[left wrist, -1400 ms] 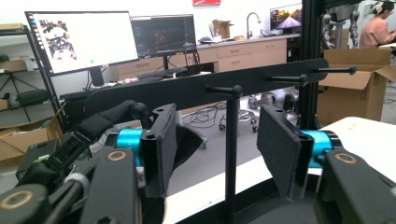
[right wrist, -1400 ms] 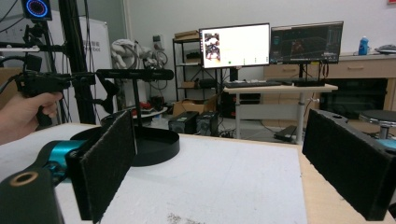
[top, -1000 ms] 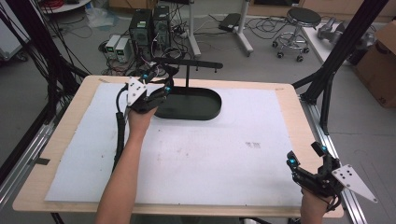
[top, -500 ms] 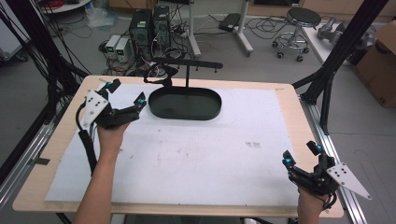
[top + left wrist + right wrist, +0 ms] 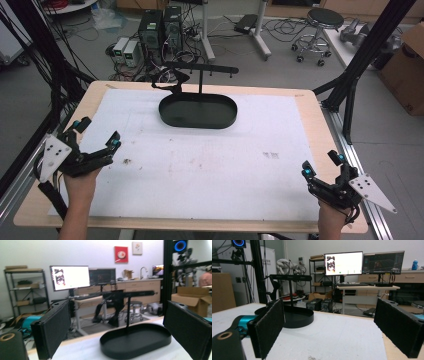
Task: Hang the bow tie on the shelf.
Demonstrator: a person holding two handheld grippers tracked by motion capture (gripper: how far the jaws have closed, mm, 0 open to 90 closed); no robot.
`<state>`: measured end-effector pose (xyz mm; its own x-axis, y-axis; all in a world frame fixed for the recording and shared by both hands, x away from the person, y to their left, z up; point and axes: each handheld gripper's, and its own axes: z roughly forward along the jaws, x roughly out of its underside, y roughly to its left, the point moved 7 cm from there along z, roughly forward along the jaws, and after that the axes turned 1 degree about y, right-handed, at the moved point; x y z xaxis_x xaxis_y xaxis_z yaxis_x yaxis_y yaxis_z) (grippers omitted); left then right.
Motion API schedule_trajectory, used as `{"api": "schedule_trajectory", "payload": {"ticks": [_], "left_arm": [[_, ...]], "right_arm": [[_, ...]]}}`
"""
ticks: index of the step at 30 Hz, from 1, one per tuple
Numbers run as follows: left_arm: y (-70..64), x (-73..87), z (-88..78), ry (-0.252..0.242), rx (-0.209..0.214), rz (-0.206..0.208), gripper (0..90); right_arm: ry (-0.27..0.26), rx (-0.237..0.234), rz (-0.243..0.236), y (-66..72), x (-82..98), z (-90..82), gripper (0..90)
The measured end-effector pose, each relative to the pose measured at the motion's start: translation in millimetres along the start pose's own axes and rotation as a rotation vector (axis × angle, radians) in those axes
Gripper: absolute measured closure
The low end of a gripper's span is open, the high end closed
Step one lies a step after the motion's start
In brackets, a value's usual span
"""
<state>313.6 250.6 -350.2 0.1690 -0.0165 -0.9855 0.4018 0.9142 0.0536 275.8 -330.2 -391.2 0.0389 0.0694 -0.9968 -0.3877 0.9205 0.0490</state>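
The left hand-held gripper hovered over the desk's left edge with its jaws apart, having just been opening, and nothing lay between them. The right hand-held gripper sat at the near right corner, its jaws likewise wide and empty. The black tray with its upright stand rested at the middle of the far edge, well apart from both.

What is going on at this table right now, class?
A person holds a two-jaw gripper in each hand over a white mat. The left gripper has pulled back from the black oval tray stand to the near left edge; its jaws have just been opening and hold nothing. The right gripper waits open at the near right corner. The tray looks empty, with something dark hanging from the stand's crossbar.
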Motion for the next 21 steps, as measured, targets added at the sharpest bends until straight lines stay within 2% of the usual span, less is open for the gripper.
{"api": "schedule_trajectory", "payload": {"ticks": [4, 9, 12, 16, 21], "left_arm": [[8.9, 12.8, -17.5, 0.014, -0.030, -0.026, 8.2], [16.2, 27.9, -31.3, 0.030, -0.058, -0.035, 8.2], [20.6, 34.3, -33.0, 0.055, -0.071, -0.033, 8.2], [23.1, 35.4, -37.3, 0.049, -0.081, -0.047, 8.2], [22.7, 43.9, -36.0, 0.073, -0.082, -0.053, 8.2]], "right_arm": [[0.009, 0.004, -0.010, 0.6, 1.7, 0.0, 8.9], [0.015, 0.005, -0.017, 1.0, 3.8, 0.6, 8.8], [0.027, 0.005, -0.021, 2.4, 6.7, 1.1, 8.8], [0.034, 0.000, -0.019, 4.0, 9.9, 1.9, 8.8], [0.052, -0.006, -0.026, 6.5, 14.5, 2.8, 8.8]]}}
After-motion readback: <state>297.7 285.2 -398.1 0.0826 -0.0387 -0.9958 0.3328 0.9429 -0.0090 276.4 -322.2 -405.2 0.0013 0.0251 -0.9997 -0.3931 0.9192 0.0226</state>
